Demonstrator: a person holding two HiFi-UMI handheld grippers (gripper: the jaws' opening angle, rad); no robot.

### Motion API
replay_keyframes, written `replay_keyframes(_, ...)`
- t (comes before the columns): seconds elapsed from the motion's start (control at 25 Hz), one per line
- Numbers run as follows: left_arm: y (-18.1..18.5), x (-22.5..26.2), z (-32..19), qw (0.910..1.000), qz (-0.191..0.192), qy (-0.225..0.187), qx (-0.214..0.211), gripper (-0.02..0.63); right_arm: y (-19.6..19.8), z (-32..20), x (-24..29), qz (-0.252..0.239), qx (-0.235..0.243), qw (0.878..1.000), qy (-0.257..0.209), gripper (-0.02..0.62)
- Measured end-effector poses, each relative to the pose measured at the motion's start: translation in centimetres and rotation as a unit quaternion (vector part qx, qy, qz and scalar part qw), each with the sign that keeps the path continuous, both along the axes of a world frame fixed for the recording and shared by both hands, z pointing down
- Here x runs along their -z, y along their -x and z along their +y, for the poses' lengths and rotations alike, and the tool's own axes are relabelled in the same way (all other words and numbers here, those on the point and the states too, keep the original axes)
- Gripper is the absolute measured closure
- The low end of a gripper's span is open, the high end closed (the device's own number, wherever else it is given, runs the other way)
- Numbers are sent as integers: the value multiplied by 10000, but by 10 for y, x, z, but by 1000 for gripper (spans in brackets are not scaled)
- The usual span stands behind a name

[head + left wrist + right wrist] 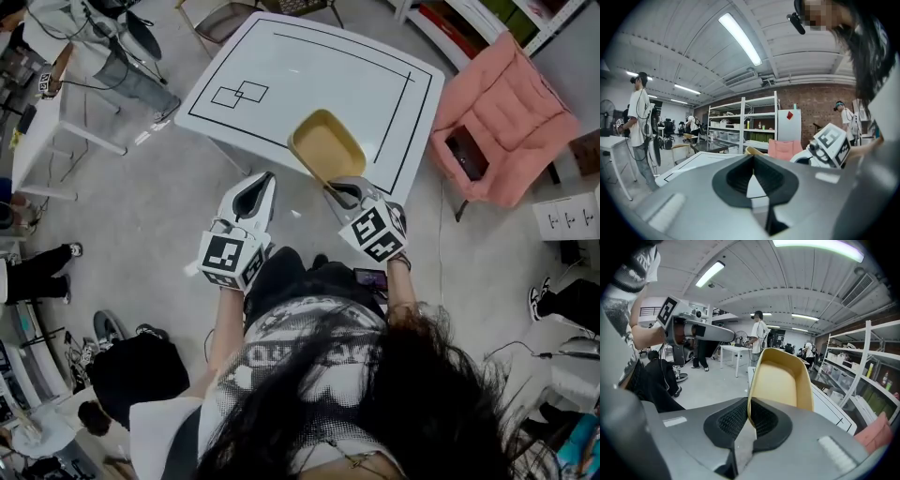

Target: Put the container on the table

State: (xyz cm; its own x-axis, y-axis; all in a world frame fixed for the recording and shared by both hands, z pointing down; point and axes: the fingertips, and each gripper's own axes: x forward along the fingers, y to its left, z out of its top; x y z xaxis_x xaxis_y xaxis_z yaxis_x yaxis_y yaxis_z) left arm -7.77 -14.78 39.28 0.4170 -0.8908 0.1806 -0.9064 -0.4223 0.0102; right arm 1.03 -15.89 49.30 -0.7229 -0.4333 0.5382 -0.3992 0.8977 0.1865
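Note:
A shallow yellow container (pixel 327 148) hangs over the near edge of the white table (pixel 281 84), tilted. My right gripper (pixel 344 190) is shut on its near rim; in the right gripper view the container (pixel 780 380) stands up on edge between the black pads. My left gripper (pixel 251 199) is held in the air left of the container, over the floor, its jaws shut with nothing between them. From the left gripper view only a sliver of the container (pixel 753 151) shows past my left gripper (pixel 753 174), with the table (pixel 701 161) beyond it.
Black tape lines mark a large rectangle and two small overlapping squares (pixel 240 94) on the table. A pink armchair (pixel 502 122) stands right of the table. Chairs and desks stand at the left (pixel 47 112). Other people stand around the room (pixel 759 336). Shelving (pixel 743 122) lines the far wall.

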Motion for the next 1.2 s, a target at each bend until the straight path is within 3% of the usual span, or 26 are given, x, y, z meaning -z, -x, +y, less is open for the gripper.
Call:
replay_keyframes(0.32, -13, -1, -28, 9999, -46, 47, -142, 606, -16, -26, -3, -38, -187, 9998, 55, 572)
replay_keyframes(0.64, -16, -12, -87, 9990, -40, 95, -431, 606, -28, -80, -16, 68, -513, 9986, 121, 572)
replay_keyframes(1.2, 37, -10, -218, 9957, 0, 108, -919, 606, 11, -224, -24, 534, -880, 9945, 189, 572)
